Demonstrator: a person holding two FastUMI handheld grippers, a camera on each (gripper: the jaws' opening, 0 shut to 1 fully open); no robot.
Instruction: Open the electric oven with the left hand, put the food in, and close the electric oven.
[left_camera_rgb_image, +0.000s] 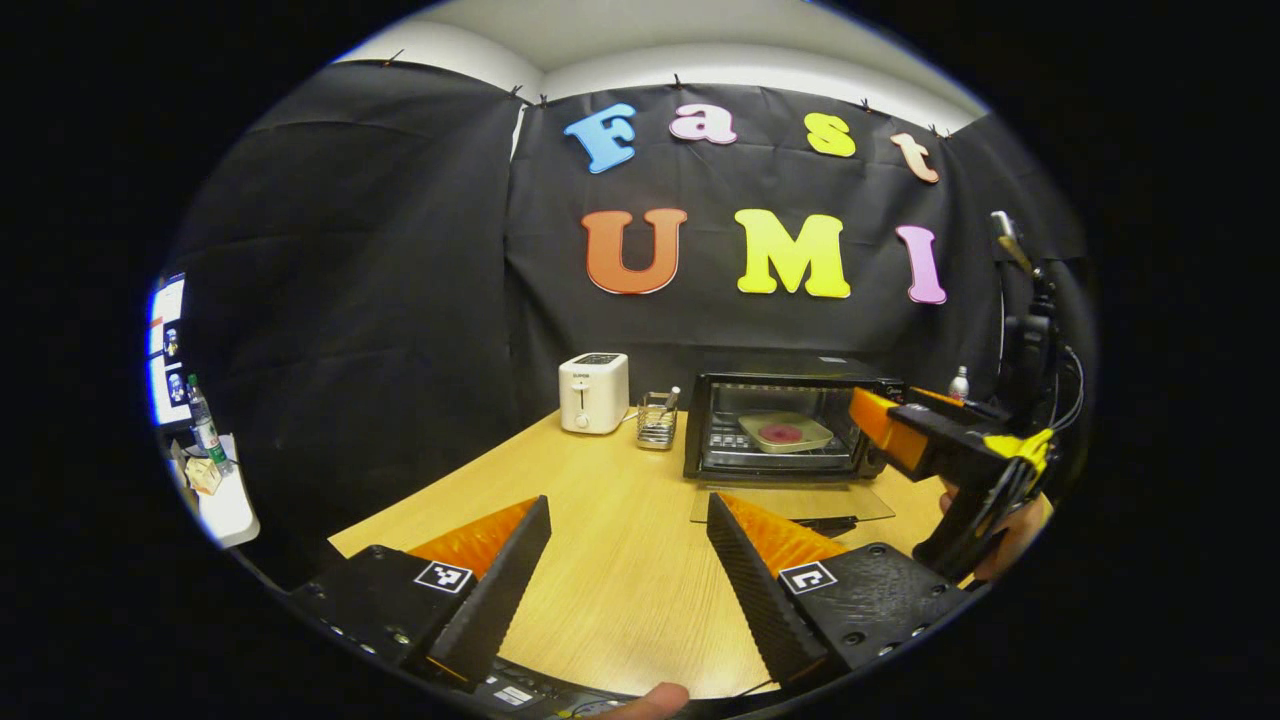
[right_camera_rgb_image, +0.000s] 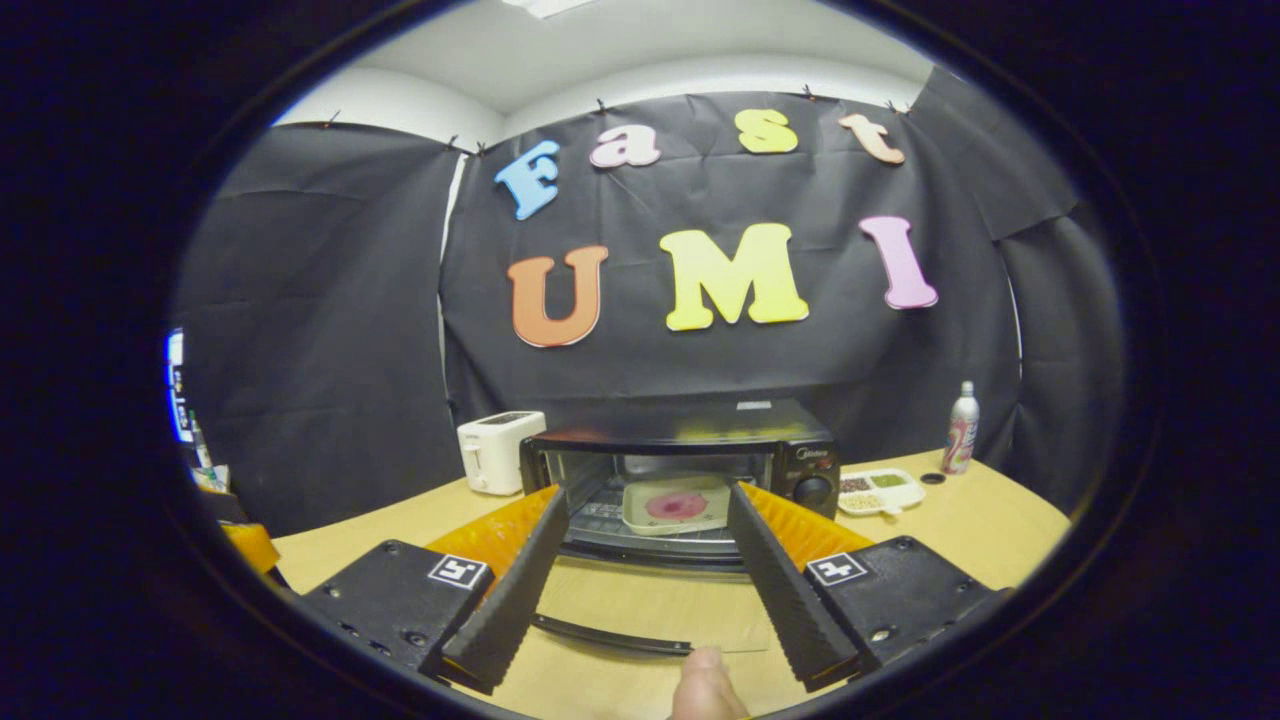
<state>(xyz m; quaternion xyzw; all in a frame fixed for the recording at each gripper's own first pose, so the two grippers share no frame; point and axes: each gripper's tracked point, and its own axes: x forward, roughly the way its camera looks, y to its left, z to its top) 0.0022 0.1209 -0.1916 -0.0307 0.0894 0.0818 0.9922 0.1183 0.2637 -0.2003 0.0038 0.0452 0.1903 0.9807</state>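
The black electric oven (left_camera_rgb_image: 790, 420) stands at the back of the wooden table, its glass door (left_camera_rgb_image: 790, 503) folded down flat. Inside on the rack lies a pale tray with a pink round piece of food (right_camera_rgb_image: 677, 505). My left gripper (left_camera_rgb_image: 628, 520) hovers open over the table, well in front and left of the oven, holding nothing. My right gripper (right_camera_rgb_image: 648, 492) is open just before the oven's mouth, above the lowered door and its handle (right_camera_rgb_image: 610, 635), with nothing between its fingers. In the left gripper view the right gripper (left_camera_rgb_image: 885, 405) shows beside the oven's right end, held by a hand (left_camera_rgb_image: 1005, 540).
A white toaster (left_camera_rgb_image: 593, 392) and a wire holder (left_camera_rgb_image: 656, 420) stand left of the oven. To its right are a divided white dish (right_camera_rgb_image: 880, 490) and a bottle (right_camera_rgb_image: 962, 428). A small side table with a bottle (left_camera_rgb_image: 205, 425) sits far left.
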